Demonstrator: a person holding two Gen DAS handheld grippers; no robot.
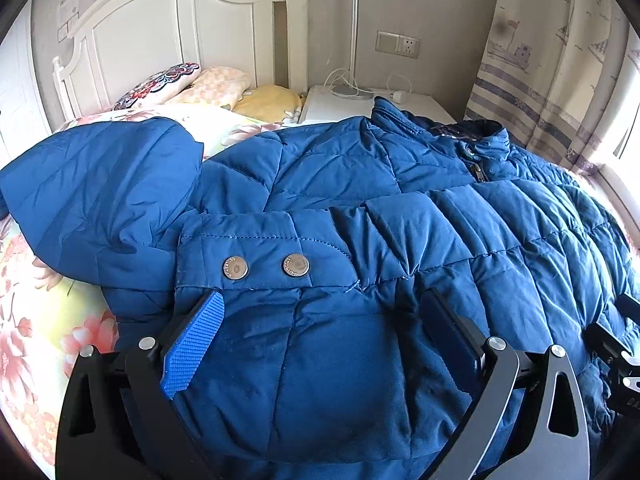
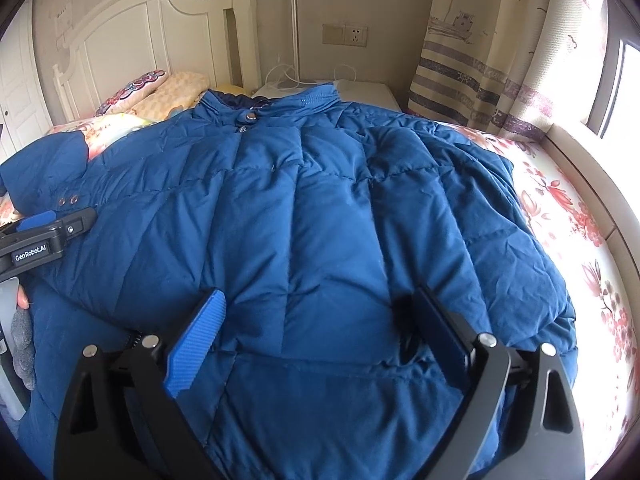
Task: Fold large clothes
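A large blue quilted down jacket (image 2: 320,208) lay spread front-up across a bed with a floral sheet (image 2: 568,208), its collar (image 2: 272,104) toward the white headboard (image 2: 132,36) and the pillows (image 1: 188,84). One sleeve (image 1: 100,184) was folded in over the chest, its cuff (image 1: 260,256) showing two metal snap buttons (image 1: 296,266).

The left gripper (image 1: 320,320) stood over that cuff with its jaws spread wide, a puffy bulge of the jacket rising between the blue-padded fingers (image 1: 196,344); the pads did not press on the cloth. In the right wrist view it reached in from the left edge, with a fingertip of the person's hand (image 2: 22,300) behind it.

The right gripper (image 2: 324,320) hovered low above the hem area of the jacket, jaws likewise wide apart and gripping nothing, the fabric only lying between its fingers (image 2: 196,340).

A white nightstand (image 1: 420,104) with cables stood beside the bed, and a striped curtain (image 2: 460,60) hung by the window
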